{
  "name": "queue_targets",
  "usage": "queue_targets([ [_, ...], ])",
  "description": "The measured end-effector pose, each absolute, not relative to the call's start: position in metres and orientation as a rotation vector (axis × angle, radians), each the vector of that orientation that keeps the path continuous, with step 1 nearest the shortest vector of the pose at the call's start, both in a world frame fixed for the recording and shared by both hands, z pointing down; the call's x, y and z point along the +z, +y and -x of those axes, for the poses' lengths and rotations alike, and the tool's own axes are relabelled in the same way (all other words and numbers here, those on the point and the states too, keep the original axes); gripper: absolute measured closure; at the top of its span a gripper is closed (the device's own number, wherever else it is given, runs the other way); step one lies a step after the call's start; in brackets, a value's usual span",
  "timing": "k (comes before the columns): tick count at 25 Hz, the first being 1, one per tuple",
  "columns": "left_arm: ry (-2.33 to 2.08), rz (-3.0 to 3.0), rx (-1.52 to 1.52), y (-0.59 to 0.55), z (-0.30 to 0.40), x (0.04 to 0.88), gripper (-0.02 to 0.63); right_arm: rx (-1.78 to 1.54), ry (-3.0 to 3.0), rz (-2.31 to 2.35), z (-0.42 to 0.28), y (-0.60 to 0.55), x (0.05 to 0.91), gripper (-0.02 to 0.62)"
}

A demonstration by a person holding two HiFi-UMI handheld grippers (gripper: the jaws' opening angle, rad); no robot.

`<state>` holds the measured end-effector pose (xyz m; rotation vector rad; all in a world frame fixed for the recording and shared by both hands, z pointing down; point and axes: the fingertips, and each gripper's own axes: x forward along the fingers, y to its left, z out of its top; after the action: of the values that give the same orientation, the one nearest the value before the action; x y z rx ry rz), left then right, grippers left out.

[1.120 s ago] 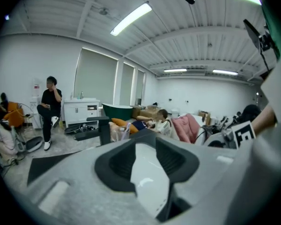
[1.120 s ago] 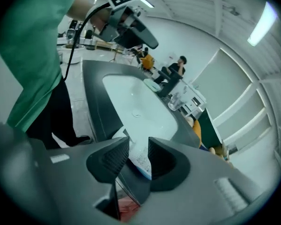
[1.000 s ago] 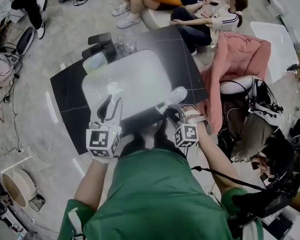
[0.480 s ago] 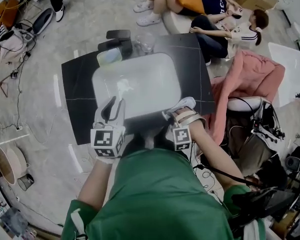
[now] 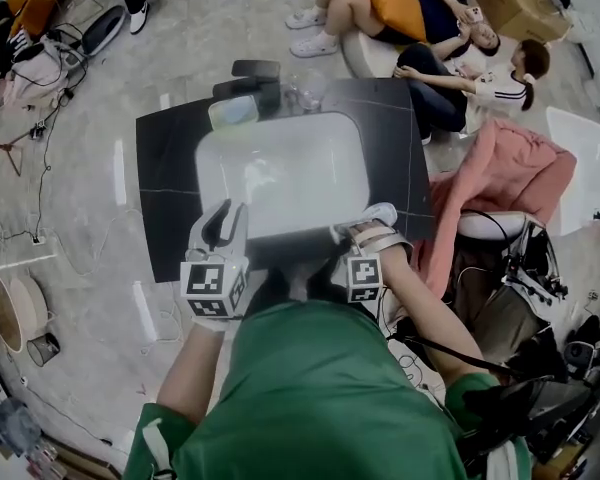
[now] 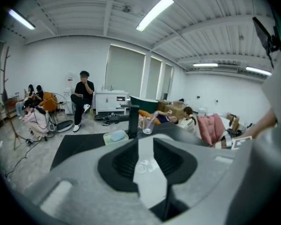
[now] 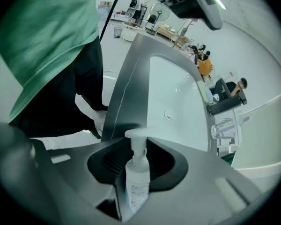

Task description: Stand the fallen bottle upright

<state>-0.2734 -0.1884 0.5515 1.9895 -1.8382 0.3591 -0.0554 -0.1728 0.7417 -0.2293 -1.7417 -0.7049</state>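
The bottle [image 7: 136, 175] is looking light and fairly stiff: a small clear plastic body that is probably giving a little under pressure; its smooth wall is likely slipping easily, more so if it is wet from the sink [image 5: 280, 168]. The tall pump is putting weight high over a narrow base, so it is probably tipping readily once it is stood up. The best hold is looking to be across the round body, below the shoulder; the thin neck and pump head are offering little to grip and may be turning or sinking under load.

It is showing as a slim see-through bottle with clear liquid inside, a pale label of fine print on the lower body, and a white pump with its spout sticking out to one side.

The right gripper [image 7: 139, 145] is pointing steeply down at the front edge of the dark counter [image 5: 170, 198], beside the sink; its jaws are closing on the bottle, which is lying along the gap with the pump end away from the camera, and the pads are appearing to meet its sides. The head view is not showing the bottle clearly.

The left gripper [image 6: 145, 146] is hovering over the near rim of the sink; its jaws are standing apart with nothing between them.
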Motion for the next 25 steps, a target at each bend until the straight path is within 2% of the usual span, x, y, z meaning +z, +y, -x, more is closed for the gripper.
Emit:
queue_targets([
  [17, -1.728, -2.133, 0.390, -0.218, 0.217, 0.535, 0.517, -0.313, -2.211, -0.415, 0.029, -0.251, 0.650, 0.496],
  [25, -1.699, -2.177, 0.418, -0.227, 0.193, 0.529, 0.518, 0.133, -2.394, -0.837, -0.023, -0.303, 0.621, 0.499],
])
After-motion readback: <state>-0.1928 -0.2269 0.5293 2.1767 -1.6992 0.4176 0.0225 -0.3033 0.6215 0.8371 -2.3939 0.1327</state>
